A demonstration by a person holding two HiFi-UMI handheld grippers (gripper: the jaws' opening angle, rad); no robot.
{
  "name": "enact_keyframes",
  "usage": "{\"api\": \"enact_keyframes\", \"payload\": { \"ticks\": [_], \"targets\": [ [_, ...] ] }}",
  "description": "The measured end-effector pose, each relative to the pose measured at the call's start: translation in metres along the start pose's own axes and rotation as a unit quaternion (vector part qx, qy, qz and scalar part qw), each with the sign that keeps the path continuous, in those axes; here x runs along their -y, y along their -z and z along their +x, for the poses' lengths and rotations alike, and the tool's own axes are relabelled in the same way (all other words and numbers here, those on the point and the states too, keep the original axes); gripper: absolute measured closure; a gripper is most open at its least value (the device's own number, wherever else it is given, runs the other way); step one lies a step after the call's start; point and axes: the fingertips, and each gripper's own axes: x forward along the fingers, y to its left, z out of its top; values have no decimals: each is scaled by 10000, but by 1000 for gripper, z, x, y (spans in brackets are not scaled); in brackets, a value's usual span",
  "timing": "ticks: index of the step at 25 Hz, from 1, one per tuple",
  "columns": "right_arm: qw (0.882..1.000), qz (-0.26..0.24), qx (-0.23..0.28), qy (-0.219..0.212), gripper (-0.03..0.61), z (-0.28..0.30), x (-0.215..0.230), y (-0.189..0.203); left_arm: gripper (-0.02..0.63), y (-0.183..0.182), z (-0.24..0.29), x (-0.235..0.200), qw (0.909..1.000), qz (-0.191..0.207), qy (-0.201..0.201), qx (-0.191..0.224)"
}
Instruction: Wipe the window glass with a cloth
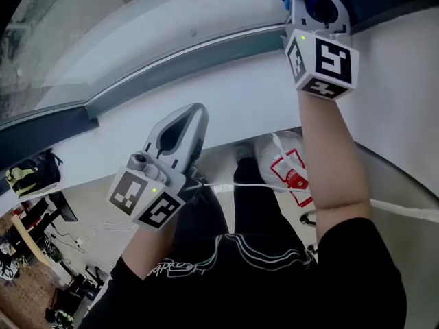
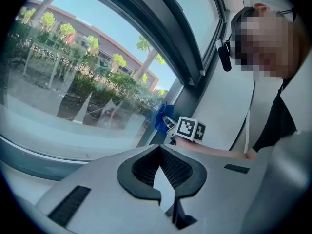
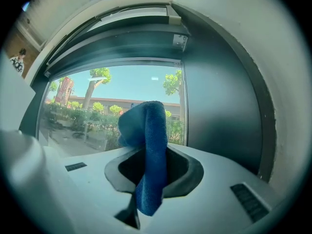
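Bright daylight through the window glass (image 3: 112, 96); fisheye-warped, dark-vignetted edges.

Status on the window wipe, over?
Right gripper shut on blue cloth, raised at window glass near dark frame. Left gripper shut, empty, over sill. Nothing blocking glass.

- The pale grey plastic left gripper (image 1: 197, 112) has two long curved jaws. Inside them are black bumpy pads (image 2: 175, 169).
- The pale grey plastic right gripper (image 1: 312, 2) has the same shape and colour.
- Each gripper has a white marker cube with black square marks, the left cube (image 1: 145, 199) and the right cube (image 1: 322, 64).
- A tiny green light (image 1: 302, 38) glows on the right cube.
- The person wears a black short-sleeved shirt (image 1: 274, 279) with thin white lines and white letters.
- The person also wears black trousers (image 1: 257, 197).
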Motion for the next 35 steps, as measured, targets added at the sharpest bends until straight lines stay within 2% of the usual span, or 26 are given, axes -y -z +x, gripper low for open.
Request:
{"api": "enact_keyframes", "payload": {
  "ticks": [7, 14, 19, 25, 35],
  "targets": [
    [9993, 67, 65, -358, 514, -9, -35, -4, 607, 1, -6, -11, 9998, -100, -39, 146],
    [9936, 446, 54, -1035, 514, -23, -122, -18, 607, -2, -51, -53, 9983, -320, -287, 404],
    [9844, 599, 63, -1652, 514, -44, -214, -29, 607, -5, -107, -97, 9950, -440, -631, 641],
    [9678, 625, -135, -2436, 512, -58, -343, -30, 607, 2, -200, -162, 9847, -768, -1235, 964],
    [9333, 816, -216, -3491, 514, -85, -572, -28, 607, 22, -353, -261, 9685, -1031, -1921, 1201]
  ]
}}
